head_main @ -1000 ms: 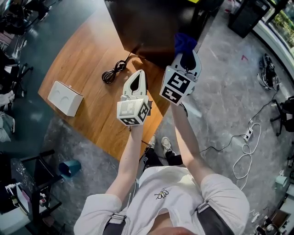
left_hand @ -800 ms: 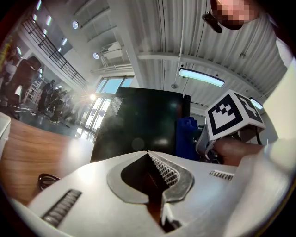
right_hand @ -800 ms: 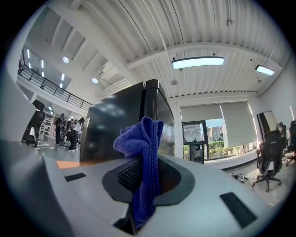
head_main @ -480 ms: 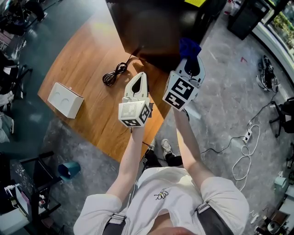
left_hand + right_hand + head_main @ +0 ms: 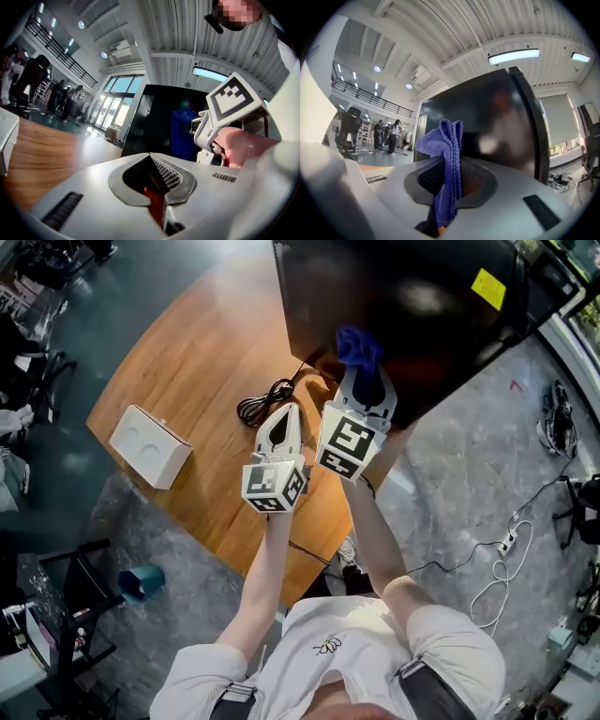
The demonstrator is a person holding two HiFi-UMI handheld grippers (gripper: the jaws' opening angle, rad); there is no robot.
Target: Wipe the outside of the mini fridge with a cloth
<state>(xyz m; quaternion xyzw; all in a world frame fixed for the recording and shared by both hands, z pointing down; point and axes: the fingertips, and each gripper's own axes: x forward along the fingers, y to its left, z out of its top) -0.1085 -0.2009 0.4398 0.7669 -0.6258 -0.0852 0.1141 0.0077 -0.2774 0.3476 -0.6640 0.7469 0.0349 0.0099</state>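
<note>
The black mini fridge (image 5: 412,306) stands on the wooden table (image 5: 197,352), its glossy side facing me. My right gripper (image 5: 360,369) is shut on a blue cloth (image 5: 355,345), which bunches out past the jaw tips at or against the fridge's lower side. In the right gripper view the cloth (image 5: 449,154) sticks up between the jaws in front of the fridge (image 5: 501,122). My left gripper (image 5: 288,411) hovers over the table just left of the right one, shut with nothing in it. The left gripper view shows the fridge (image 5: 152,117) and the cloth (image 5: 182,133) ahead.
A coiled black cable (image 5: 266,401) lies on the table by the fridge's corner, just ahead of the left gripper. A white box (image 5: 150,446) sits near the table's left edge. A yellow sticker (image 5: 489,287) marks the fridge. Cables trail over the grey floor at the right.
The right gripper has carried the cloth from the fridge's near corner further onto its dark side. The left gripper has kept its place beside it, still shut.
</note>
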